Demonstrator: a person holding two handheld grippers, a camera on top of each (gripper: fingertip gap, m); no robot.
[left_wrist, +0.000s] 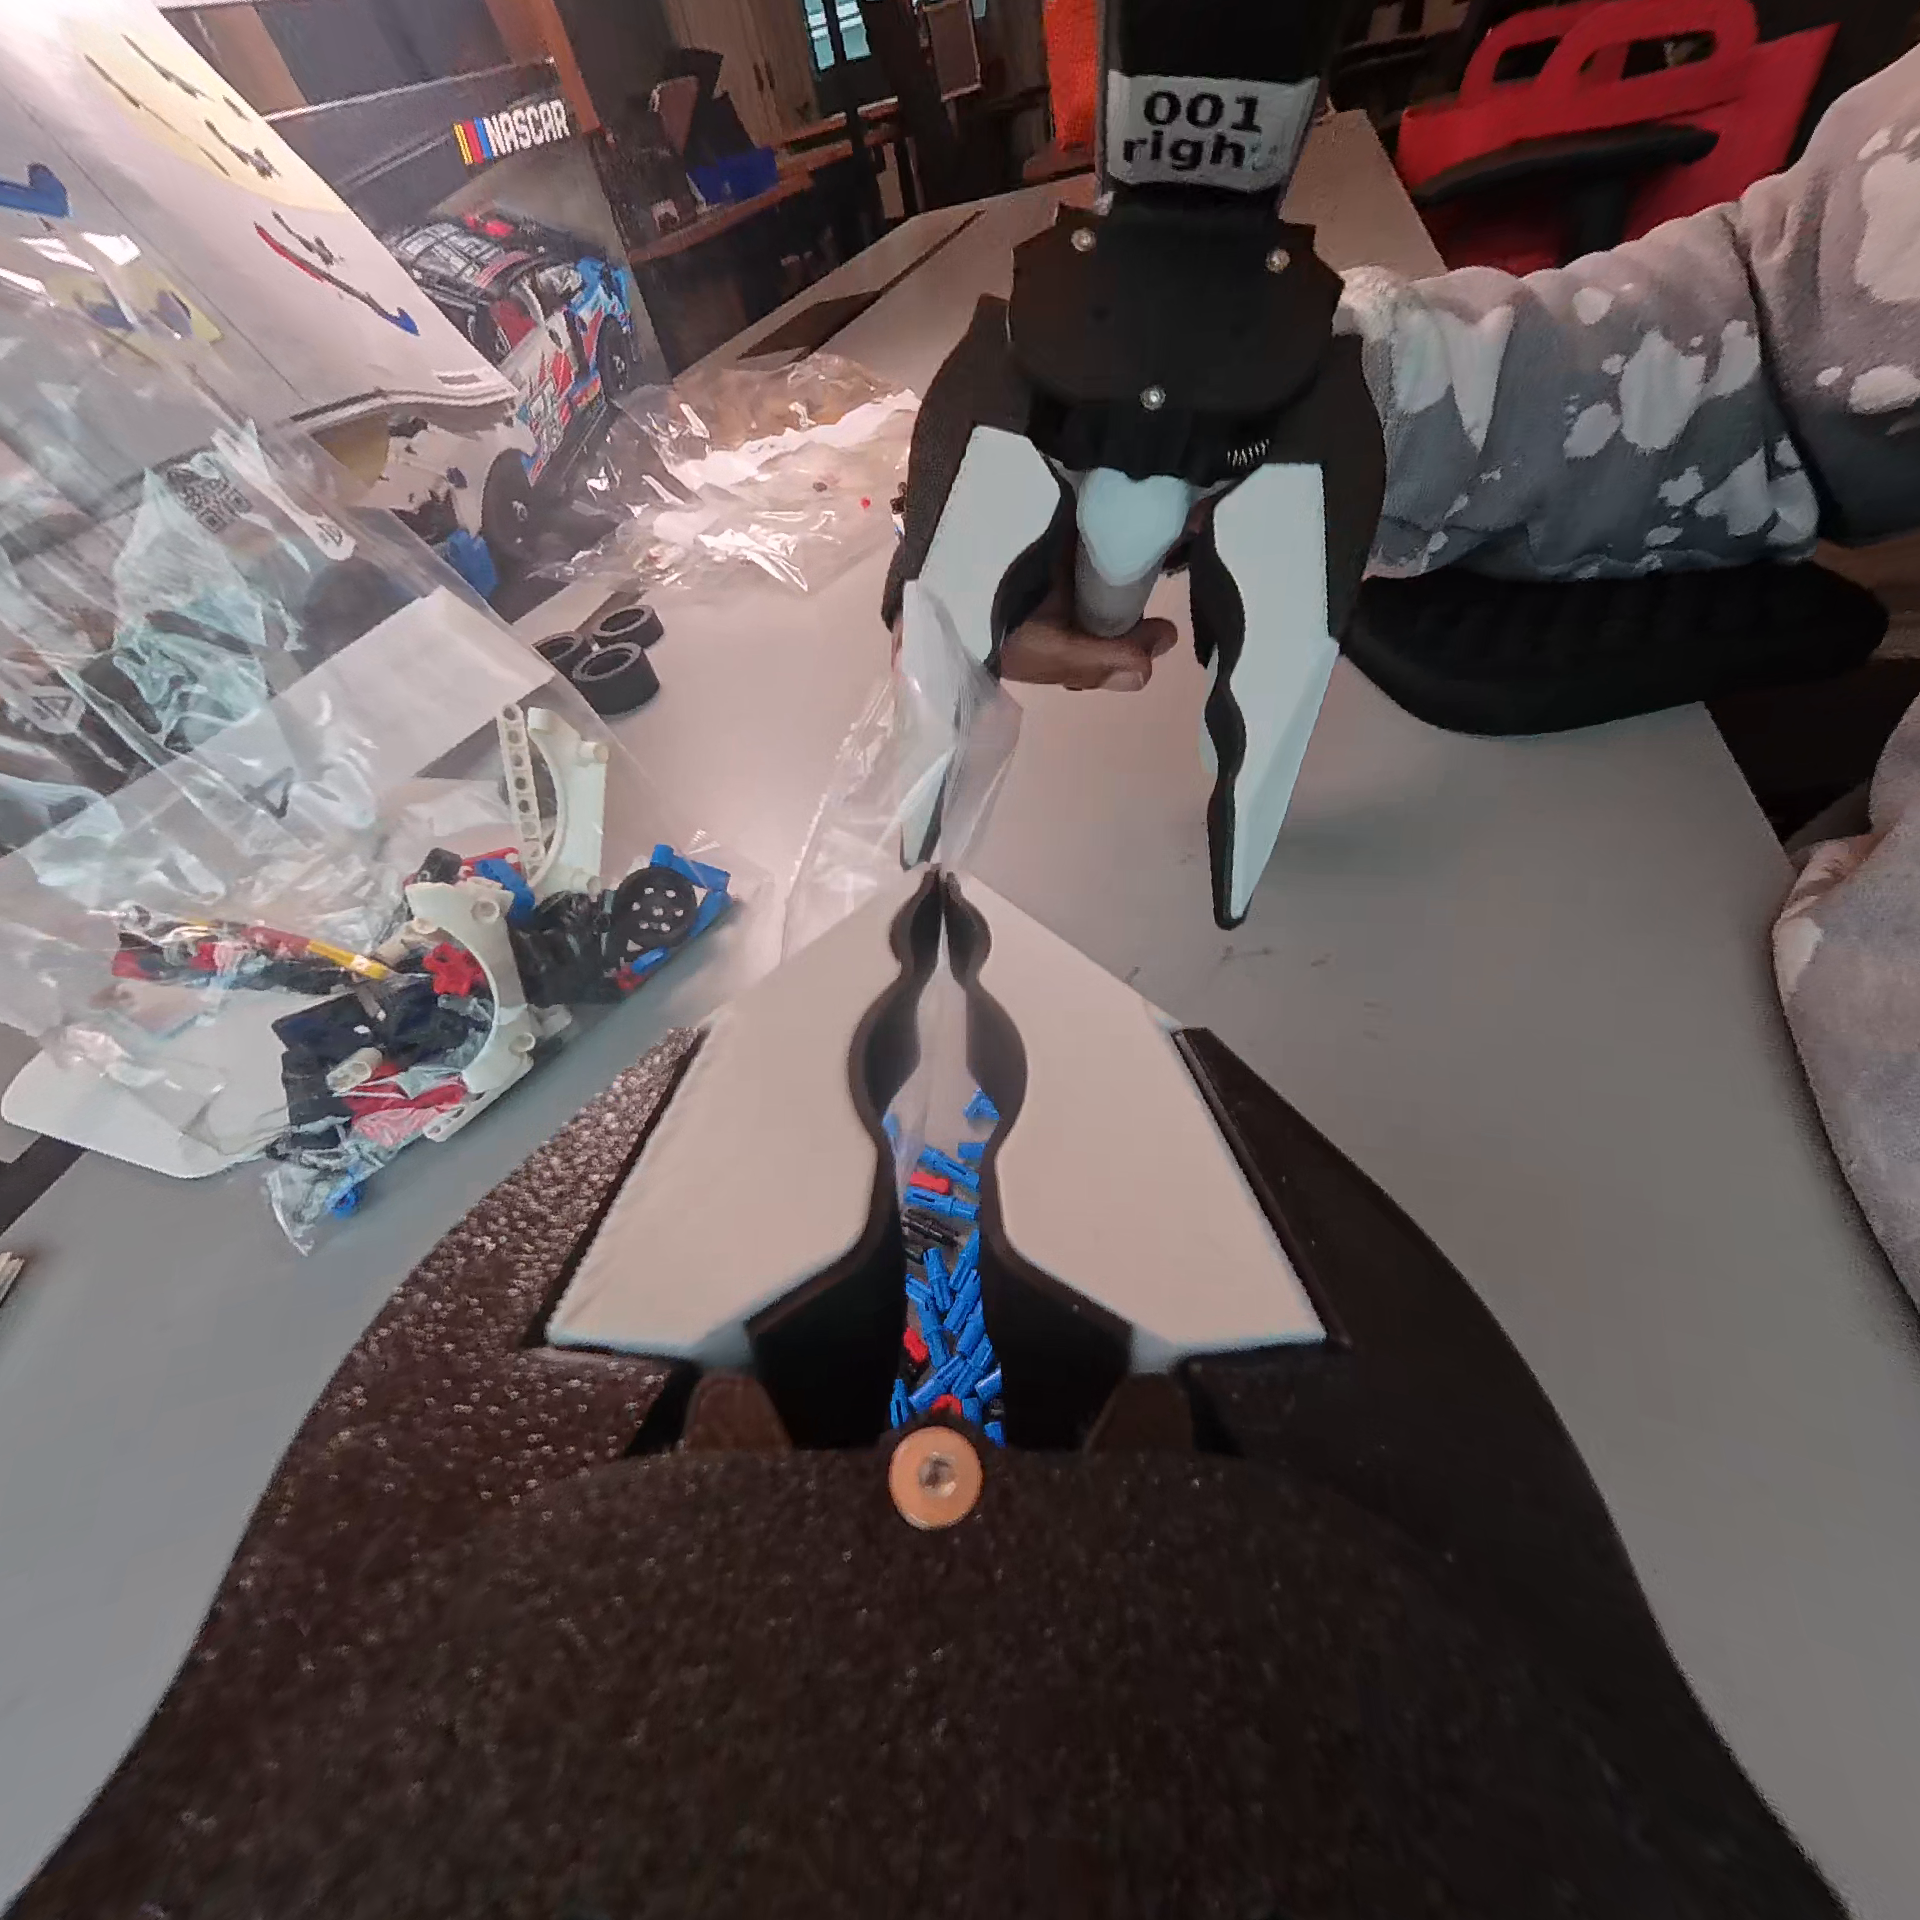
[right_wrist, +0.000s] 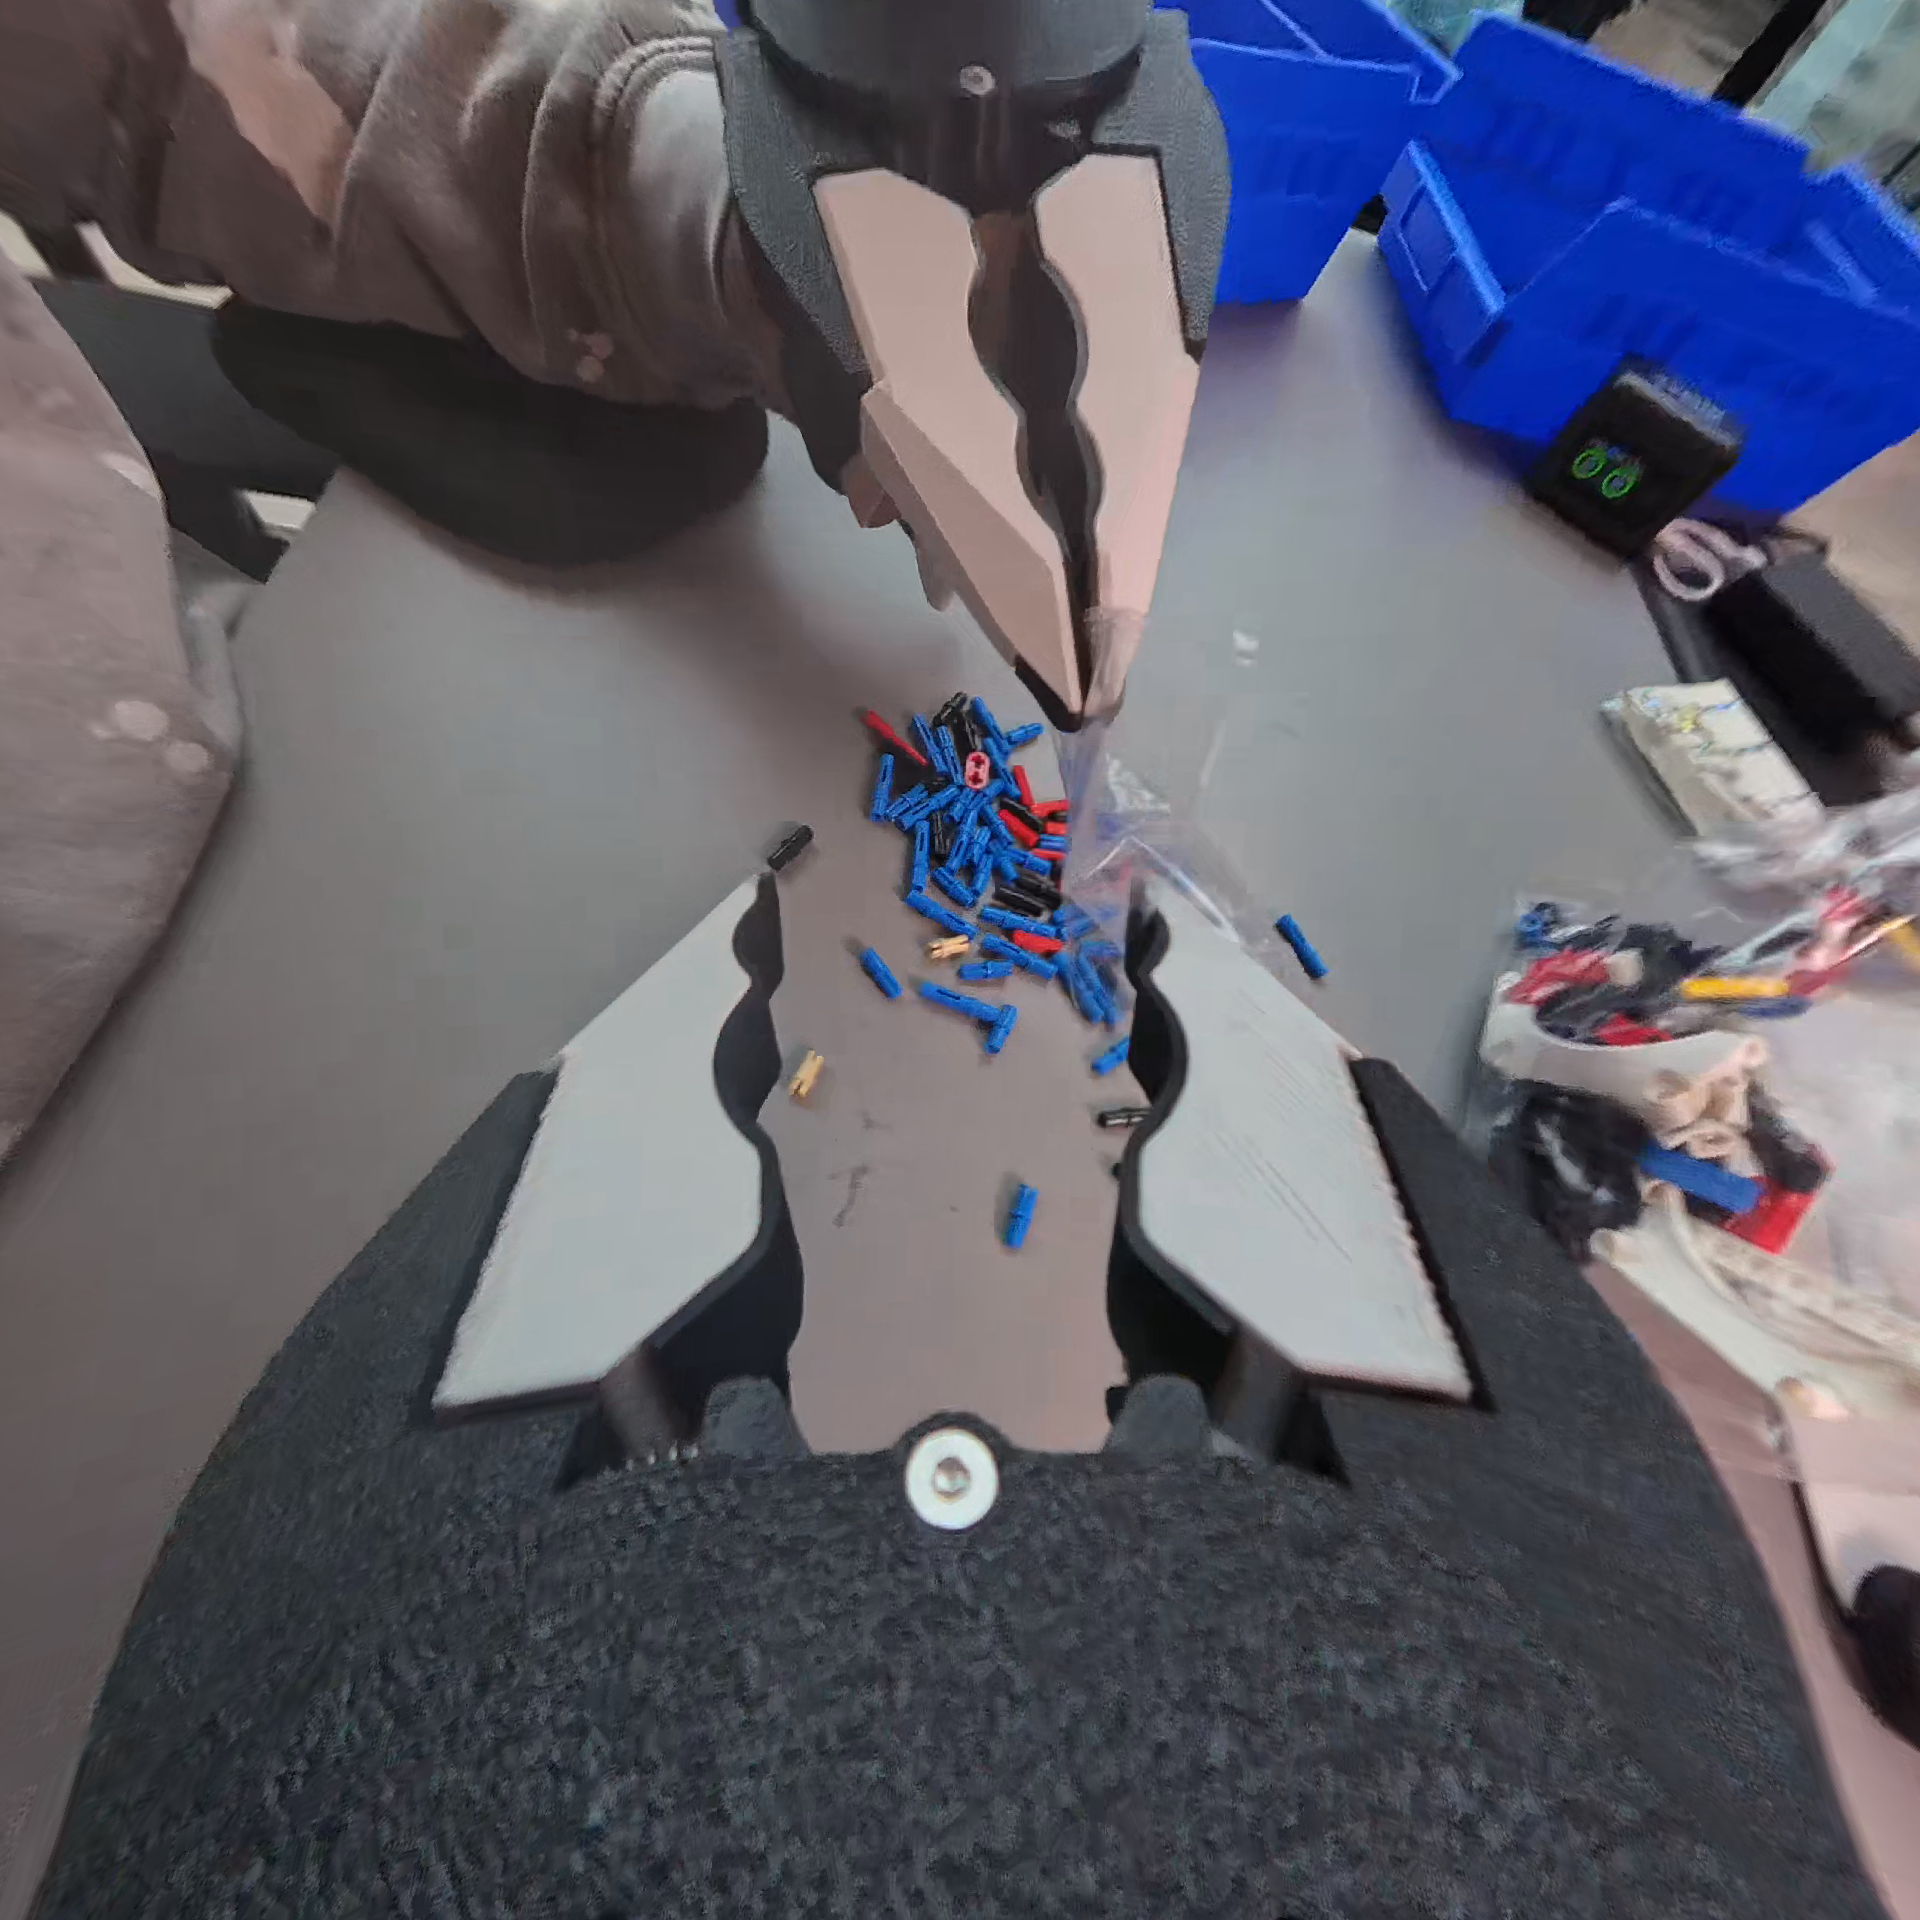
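My left gripper (left_wrist: 940, 883) is shut on the edge of a small clear plastic bag (left_wrist: 883, 790) and holds it up above the grey table (left_wrist: 1403, 1039). Under it lies a pile of small blue, red and black pins (right_wrist: 977, 831), also seen between my left fingers (left_wrist: 945, 1299). In the right wrist view the left gripper (right_wrist: 1081, 712) hangs over the pile with the bag (right_wrist: 1117, 831) trailing down. My right gripper (right_wrist: 954, 899) is open and empty, low over the pins. It faces the left gripper (left_wrist: 1075, 883), with the bag against one of its fingers (left_wrist: 935, 769).
Clear bags of building-toy parts (left_wrist: 416, 987) lie on the left side of the table, with black tyres (left_wrist: 613, 655) and a box with a race car picture (left_wrist: 520, 312) behind. Blue bins (right_wrist: 1558, 208) and a black device (right_wrist: 1631, 457) stand on the far side. Loose pins (right_wrist: 1018, 1216) are scattered about. The grippers are tip to tip, or close to it.
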